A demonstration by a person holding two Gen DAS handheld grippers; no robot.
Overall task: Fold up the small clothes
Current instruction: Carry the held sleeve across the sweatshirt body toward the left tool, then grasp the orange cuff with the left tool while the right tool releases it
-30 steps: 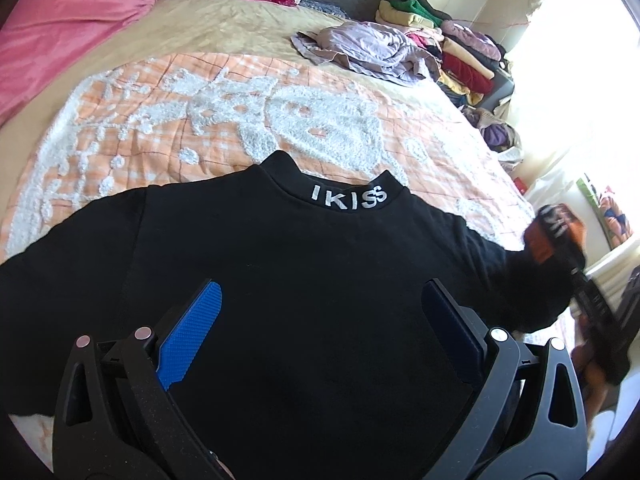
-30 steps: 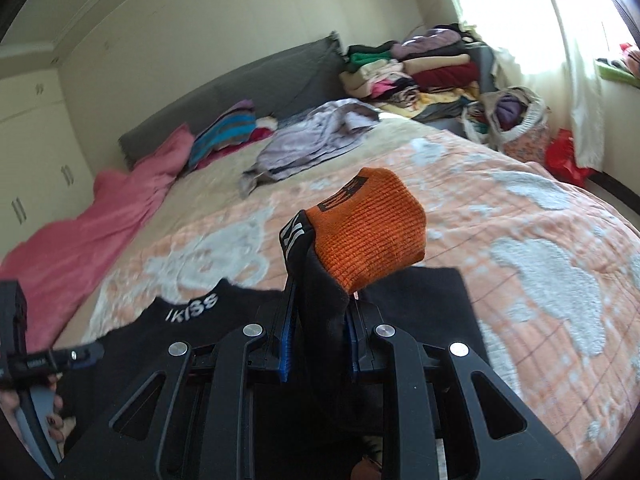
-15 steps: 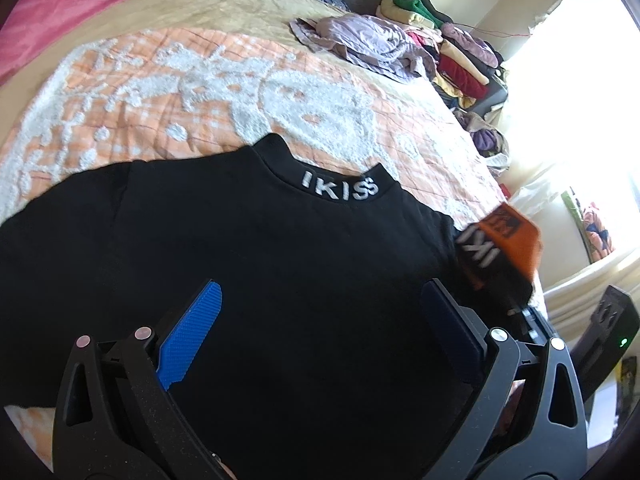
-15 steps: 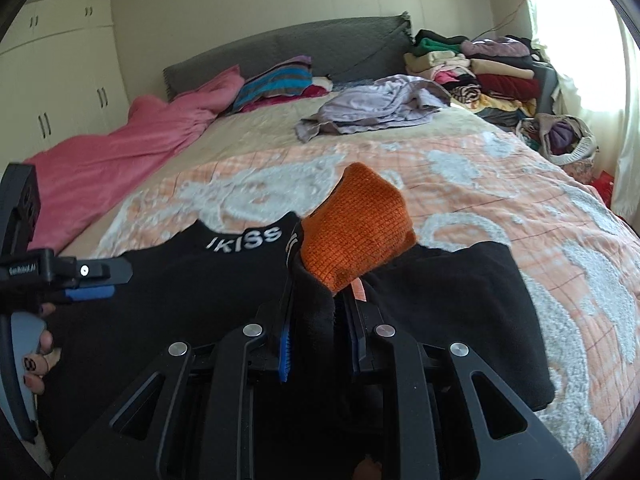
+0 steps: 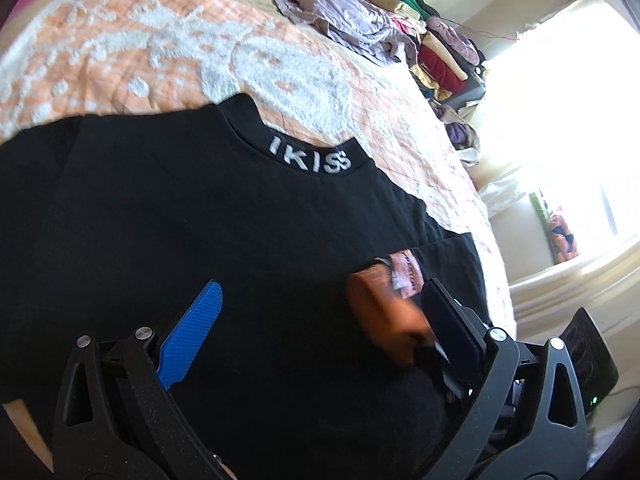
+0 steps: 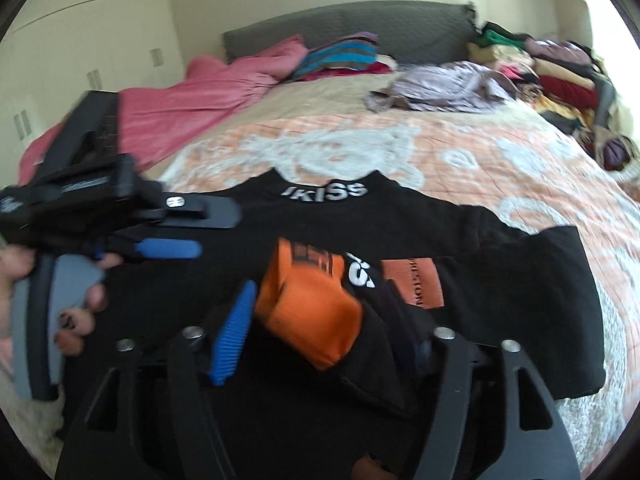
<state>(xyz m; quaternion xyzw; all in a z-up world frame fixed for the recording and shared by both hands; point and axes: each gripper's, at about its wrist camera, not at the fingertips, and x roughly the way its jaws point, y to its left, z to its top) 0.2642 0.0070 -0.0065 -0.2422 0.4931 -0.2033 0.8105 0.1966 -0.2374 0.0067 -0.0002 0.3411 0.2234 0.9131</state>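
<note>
Your left tool [image 5: 320, 320] hung released over the black sweatshirt [image 5: 168, 216], blue fingers [image 5: 192, 336] spread wide above its chest, gripping nothing. That sweatshirt lay flat on the bed [image 6: 500, 160], collar lettering facing the headboard. Across its middle sat the sleeve with the orange cuff [image 6: 308, 312], folded inward over the body. Your right tool [image 6: 320, 328] stood spread open around that cuff, one blue finger just beside it, the cloth loose between them
</note>
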